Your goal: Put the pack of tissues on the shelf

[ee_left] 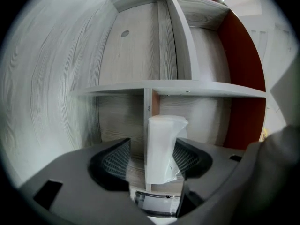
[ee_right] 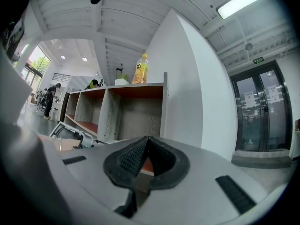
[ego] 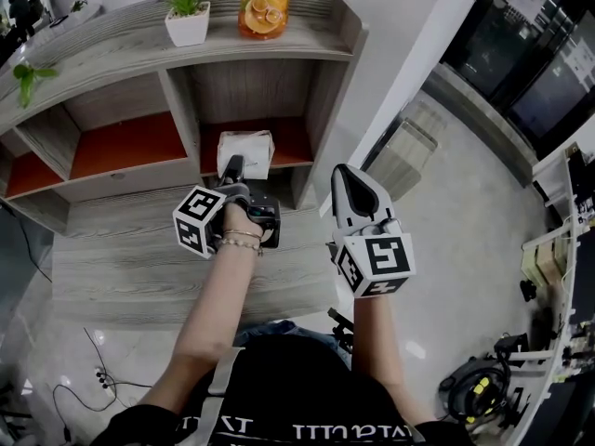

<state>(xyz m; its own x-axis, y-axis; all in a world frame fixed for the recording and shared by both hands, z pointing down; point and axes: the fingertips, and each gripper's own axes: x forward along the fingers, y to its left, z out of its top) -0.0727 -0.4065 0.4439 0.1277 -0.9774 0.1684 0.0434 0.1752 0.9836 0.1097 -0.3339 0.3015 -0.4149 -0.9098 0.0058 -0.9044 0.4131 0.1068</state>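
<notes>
From the head view, the lower half of the pack of tissues (ego: 245,149) is hidden behind the left tool (ego: 234,171), so I cannot tell how it sits on the shelf (ego: 112,35). In the left gripper view the pack's foot is likewise sunk behind the tool's own body, and its right edge covers part of one pad (touching or just clear, I can't say). The orange bottle (ego: 265,3) is cut off by the top edge, and in the right gripper view its label is too small to read. A person (ee_right: 49,99) far off there is too small to make out.
</notes>
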